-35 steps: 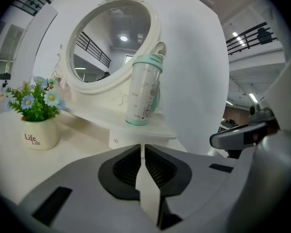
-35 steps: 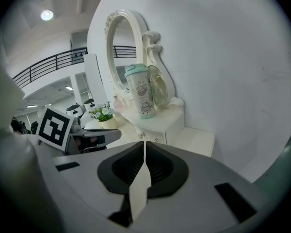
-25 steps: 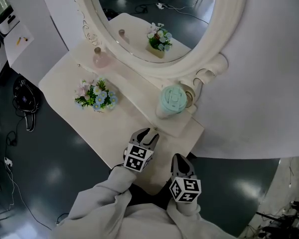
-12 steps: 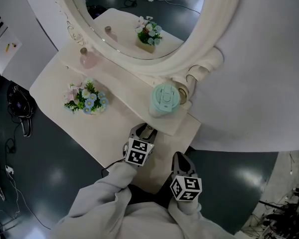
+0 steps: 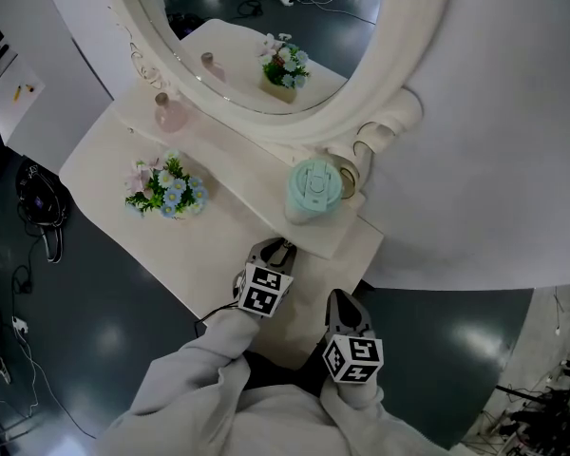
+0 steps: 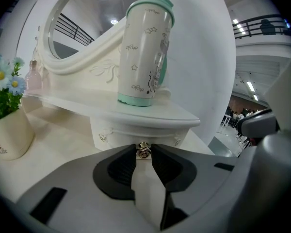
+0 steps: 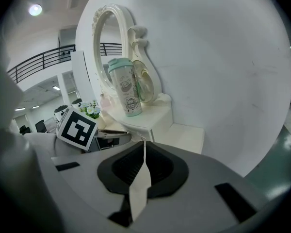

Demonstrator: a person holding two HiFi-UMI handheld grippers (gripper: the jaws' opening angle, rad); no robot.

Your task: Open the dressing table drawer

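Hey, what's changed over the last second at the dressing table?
The left gripper has edged in to the small drawer, and its jaws have just been closing; they now pinch the knob. The right gripper stays shut and empty beside it. The cup and flower pot have not moved, and the drawer still looks closed.

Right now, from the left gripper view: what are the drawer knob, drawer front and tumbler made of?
The drawer knob is likely metal: silvery, with bright glints. The drawer front looks like painted wood or board, at a guess: smooth off-white satin, no grain showing, small ornaments at the corners. The tumbler is probably plastic: matte cream body with printed bows and stars, mint lid and base band.
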